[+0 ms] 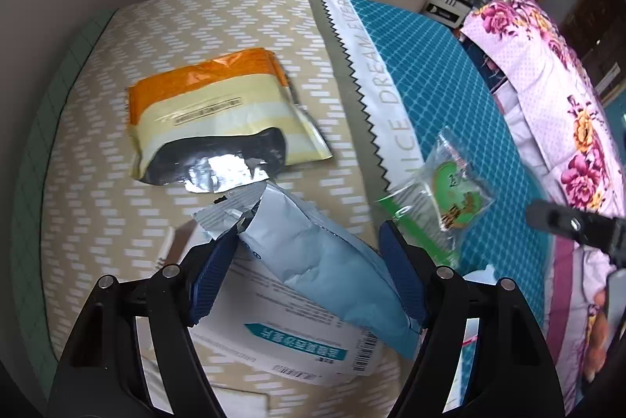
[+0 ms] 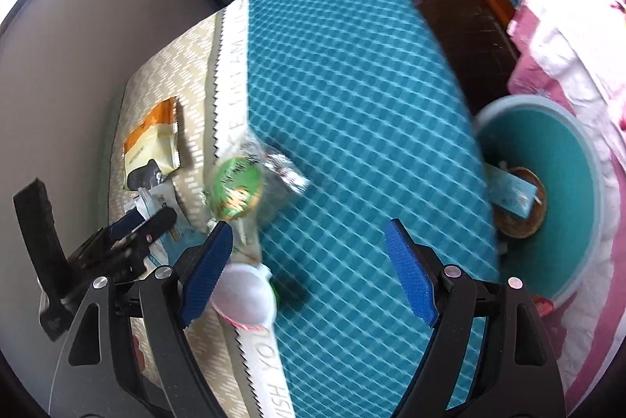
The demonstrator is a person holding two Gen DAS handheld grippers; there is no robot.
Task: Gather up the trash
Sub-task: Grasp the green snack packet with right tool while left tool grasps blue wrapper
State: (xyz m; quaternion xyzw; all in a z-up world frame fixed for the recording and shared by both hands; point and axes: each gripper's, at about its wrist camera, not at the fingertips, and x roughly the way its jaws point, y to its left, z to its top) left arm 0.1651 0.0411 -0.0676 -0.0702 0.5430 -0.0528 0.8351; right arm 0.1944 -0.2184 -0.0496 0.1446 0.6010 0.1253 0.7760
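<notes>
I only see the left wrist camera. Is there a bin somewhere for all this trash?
Observer: Probably. A round teal container stands on the floor beside the bed.
Operator: Is anything in it?
Observer: Yes, a blue strip and a brown bowl-like thing.
Operator: Is the other gripper holding something?
Observer: No. The right gripper is open over the teal blanket, with a white round lid beside its left finger.

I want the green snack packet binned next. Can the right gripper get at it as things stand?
Probably yes: the right gripper is open and empty, and the green snack packet lies uncovered on the bedcover just ahead of its left finger.
</notes>
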